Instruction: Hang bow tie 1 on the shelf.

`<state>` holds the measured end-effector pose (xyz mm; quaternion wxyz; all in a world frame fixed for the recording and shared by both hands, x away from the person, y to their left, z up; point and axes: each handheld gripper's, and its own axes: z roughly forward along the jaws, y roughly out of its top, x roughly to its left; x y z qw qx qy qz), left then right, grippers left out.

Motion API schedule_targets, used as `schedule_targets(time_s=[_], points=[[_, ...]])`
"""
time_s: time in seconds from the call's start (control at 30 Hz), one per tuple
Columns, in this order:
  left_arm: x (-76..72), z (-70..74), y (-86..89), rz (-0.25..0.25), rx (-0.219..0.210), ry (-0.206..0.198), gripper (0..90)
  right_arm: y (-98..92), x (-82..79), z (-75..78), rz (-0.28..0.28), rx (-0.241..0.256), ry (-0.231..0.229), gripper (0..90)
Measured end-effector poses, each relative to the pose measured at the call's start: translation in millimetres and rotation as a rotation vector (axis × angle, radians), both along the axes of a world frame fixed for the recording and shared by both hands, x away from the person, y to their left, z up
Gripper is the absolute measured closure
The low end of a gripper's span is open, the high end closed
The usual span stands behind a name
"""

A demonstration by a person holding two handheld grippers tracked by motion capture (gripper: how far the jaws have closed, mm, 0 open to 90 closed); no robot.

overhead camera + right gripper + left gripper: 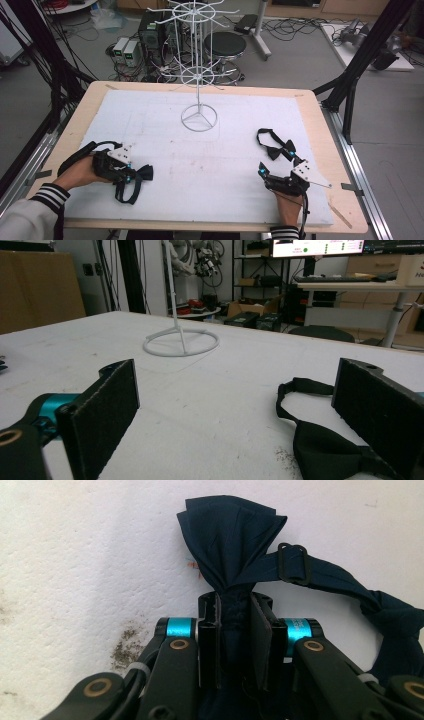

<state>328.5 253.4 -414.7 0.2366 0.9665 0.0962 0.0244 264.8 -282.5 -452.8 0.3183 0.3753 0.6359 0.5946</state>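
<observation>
My left gripper (134,174) lies at the near left of the white mat (210,165), shut on the knot of a navy bow tie (145,172). One wing of that navy bow tie (230,535) fans out past the left gripper (235,605), and its strap with a black slider runs off to the right. At the near right, my right gripper (275,161) stands open. A black bow tie (276,151) lies flat on the mat just ahead of it. In the right gripper view the black bow tie (325,450) rests beside the right pad of the right gripper (237,375).
A white wire display stand (198,75) with hooked arms rises from a ring base (198,119) at the mat's far middle. The wooden table (327,150) borders the mat. Black frame posts, cables and a stool stand beyond the table.
</observation>
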Motion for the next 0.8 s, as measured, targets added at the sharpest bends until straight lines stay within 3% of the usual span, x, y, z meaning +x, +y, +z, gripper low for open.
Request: schedule_targets(time_s=[0.3, 0.8], points=[[-1.0, 1.4, 0.5, 0.003, -0.023, 0.002, 75.5, 0.2, -0.1, -0.1, 0.000, -0.002, -0.004, 4.3], [0.4, 16.6, 6.5, 0.060, -0.173, -0.068, 75.5, 0.2, -0.3, 0.0, -0.001, -0.001, -0.001, 4.3]])
